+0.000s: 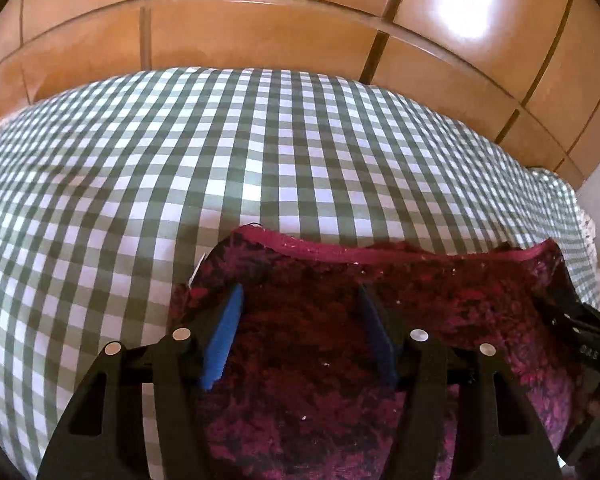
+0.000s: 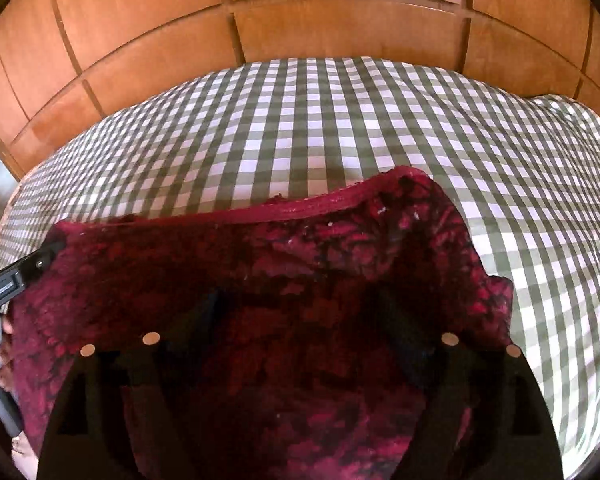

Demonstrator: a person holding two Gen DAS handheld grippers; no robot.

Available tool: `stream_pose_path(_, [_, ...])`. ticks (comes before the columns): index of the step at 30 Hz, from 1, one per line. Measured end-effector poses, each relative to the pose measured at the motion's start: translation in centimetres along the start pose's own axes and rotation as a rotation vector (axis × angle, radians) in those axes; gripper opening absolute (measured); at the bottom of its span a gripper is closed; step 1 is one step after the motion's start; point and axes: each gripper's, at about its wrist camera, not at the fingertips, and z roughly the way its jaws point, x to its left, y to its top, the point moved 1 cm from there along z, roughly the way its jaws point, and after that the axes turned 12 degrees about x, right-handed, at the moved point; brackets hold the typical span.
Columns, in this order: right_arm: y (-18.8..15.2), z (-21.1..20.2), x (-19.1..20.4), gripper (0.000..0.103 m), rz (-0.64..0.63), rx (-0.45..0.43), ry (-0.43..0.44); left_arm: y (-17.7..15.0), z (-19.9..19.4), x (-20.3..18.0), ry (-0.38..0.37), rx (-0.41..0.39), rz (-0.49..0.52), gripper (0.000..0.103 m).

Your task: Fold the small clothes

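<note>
Garment (image 1: 340,320) lies on the checked surface (image 1: 180,160), no fold visible yet; both tools, left (image 1: 300,308) and right (image 2: 300,312), gape, gripping nothing

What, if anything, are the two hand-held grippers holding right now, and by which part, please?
Nothing is visibly clamped. The left hand-held gripper stands open over the maroon garment. The right hand-held gripper also looks open, though shadow obscures its fingers.

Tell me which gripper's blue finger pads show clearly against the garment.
The left gripper: its blue pads stand out, spread open over the crimson garment. The right gripper's fingers are dark, shadowed.
</note>
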Motion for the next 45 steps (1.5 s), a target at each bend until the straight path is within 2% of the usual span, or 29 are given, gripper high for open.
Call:
stream_pose_path(3, [-0.1,-0.2,-0.1,0.081,-0.006,-0.02,-0.007,-0.2,-0.9,-0.6,0.015,-0.011,-0.014,0.059])
stream_pose_path(6, [-0.4,-0.4,-0.3,0.082,-0.01,-0.048,0.005,-1.7,-3.4,-2.0,0.101,-0.085,0.019,0.06])
stream_pose_path(7, [-0.5,-0.8,-0.1,0.083,-0.009,-0.06,0.006,-2.2,-4.0,-2.3,0.112,-0.101,0.024,0.066])
stream_pose_path(8, [-0.7,-1.2,0.0,0.084,-0.008,-0.072,0.005,-2.7,-4.6,-2.5,0.117,-0.119,0.024,0.071])
stream_pose_path(12, [-1.7,-3.1,0.8,0.094,0.008,-0.123,-0.036,-5.2,-6.8,-3.1,0.125,-0.164,0.026,0.073])
stream_pose_path(17, [-3.7,-5.7,1.8,0.095,0.001,-0.16,0.001,-7.6,-8.6,-3.3,0.138,-0.197,0.016,0.073])
stream_pose_path(25, [-7.5,-9.1,5.1,0.095,-0.104,-0.175,0.065,-10.0,-10.1,-3.6,0.14,-0.218,0.005,0.073])
stream_pose_path(31, [-9.6,-9.8,6.5,0.095,-0.158,-0.177,0.035,-11.1,-10.3,-4.4,0.137,-0.218,0.022,0.073])
stream_pose_path(38, [-10.8,-9.4,5.3,0.095,-0.145,-0.161,-0.017,-11.5,-9.6,-4.8,0.14,-0.196,0.035,0.073])
stream_pose_path(45, [-11.3,-8.1,2.1,0.095,-0.069,-0.121,-0.048,-11.5,-8.0,-4.5,0.151,-0.149,0.03,0.073])
